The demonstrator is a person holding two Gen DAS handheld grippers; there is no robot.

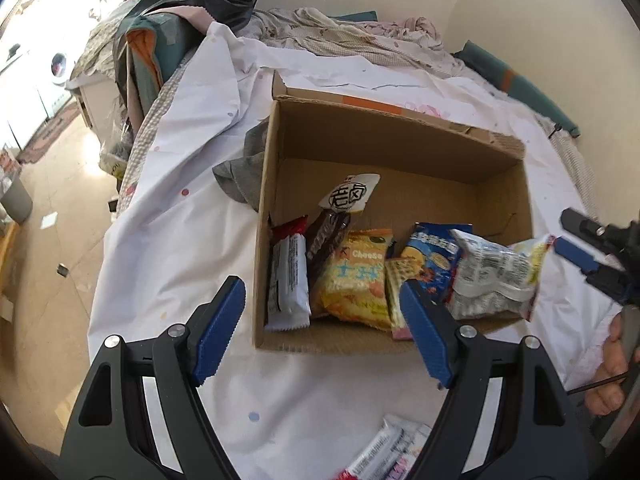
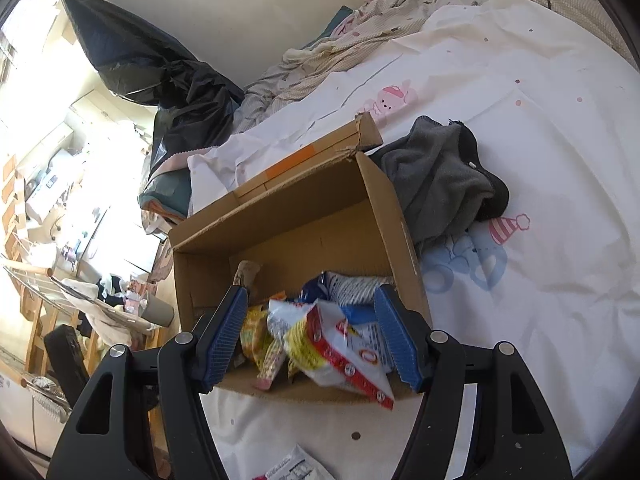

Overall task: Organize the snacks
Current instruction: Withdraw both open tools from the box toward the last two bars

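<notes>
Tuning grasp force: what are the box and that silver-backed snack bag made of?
Box: corrugated cardboard, matte brown, with a ragged torn flap edge. Snack bag: probably thin metallised plastic film, glossy, silvery and crinkled, with sharp highlights.

Brown cardboard box (image 1: 384,140) with an orange strip, yellow cheese pack (image 1: 356,280), blue packet (image 1: 430,252), white sheet (image 1: 180,220) dotted pink, grey cloth (image 2: 444,176), blue-padded grippers.

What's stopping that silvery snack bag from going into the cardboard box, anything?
Nothing visible does. The silvery snack bag is already at the open top of the cardboard box, by its right rim. Beneath it lie other snacks; the box's far half is bare.
</notes>
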